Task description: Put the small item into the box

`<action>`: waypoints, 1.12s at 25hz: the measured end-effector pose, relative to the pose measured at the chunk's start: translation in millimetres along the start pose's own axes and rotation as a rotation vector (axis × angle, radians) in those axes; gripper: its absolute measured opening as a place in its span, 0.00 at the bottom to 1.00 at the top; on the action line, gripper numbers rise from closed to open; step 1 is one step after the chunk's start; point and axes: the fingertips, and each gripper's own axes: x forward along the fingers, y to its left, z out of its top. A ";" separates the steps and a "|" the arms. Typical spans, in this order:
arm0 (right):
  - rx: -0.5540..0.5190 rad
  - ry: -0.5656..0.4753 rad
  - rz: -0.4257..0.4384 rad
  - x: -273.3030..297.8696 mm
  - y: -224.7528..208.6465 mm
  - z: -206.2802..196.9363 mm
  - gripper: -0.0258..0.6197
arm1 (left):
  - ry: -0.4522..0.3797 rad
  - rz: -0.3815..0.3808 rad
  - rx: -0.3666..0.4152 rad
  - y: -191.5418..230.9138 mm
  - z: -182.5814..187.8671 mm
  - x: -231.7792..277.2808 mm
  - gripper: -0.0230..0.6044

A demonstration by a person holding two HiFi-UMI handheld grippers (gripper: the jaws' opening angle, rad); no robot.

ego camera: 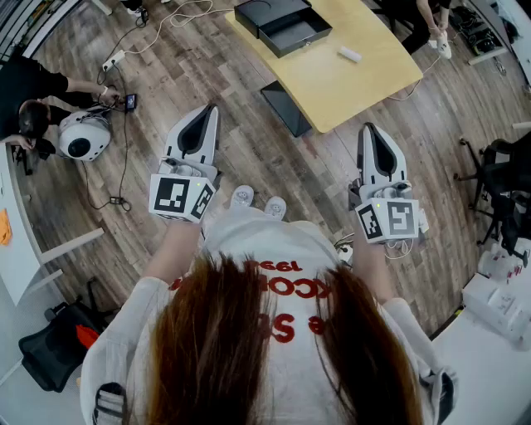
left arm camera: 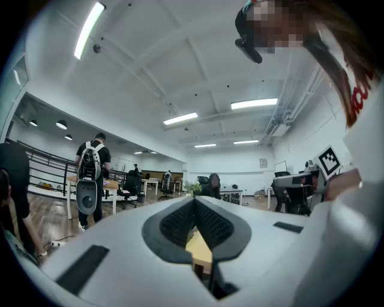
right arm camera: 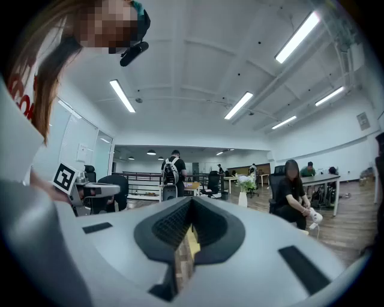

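Ahead, box [ego camera: 282, 25] on table [ego camera: 332, 83], wooden floor [ego camera: 249, 153].

A: Floor?
B: Grey-brown wood planks [ego camera: 274, 166]. Yellow table [ego camera: 348, 79] at 1 o'clock, head view.
A: Overhead?
B: White ceiling [left arm camera: 180, 60], strip lights [left arm camera: 180, 118] lit.
A: Far end?
B: White wall [left arm camera: 240, 165], desks [right arm camera: 324, 178], black office chairs [left arm camera: 129, 187]. Dark railing [left arm camera: 36, 159] at 9 o'clock.

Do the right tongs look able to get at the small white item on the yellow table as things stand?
Probably not yet: the right tongs are shut and hang over the floor, well short of the table. The small white item lies alone on bare tabletop; nothing blocks it.
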 end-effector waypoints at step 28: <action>0.113 -0.051 -0.096 86.6 -64.8 5.3 0.05 | -0.035 -0.143 -0.021 29.2 -0.5 140.5 0.05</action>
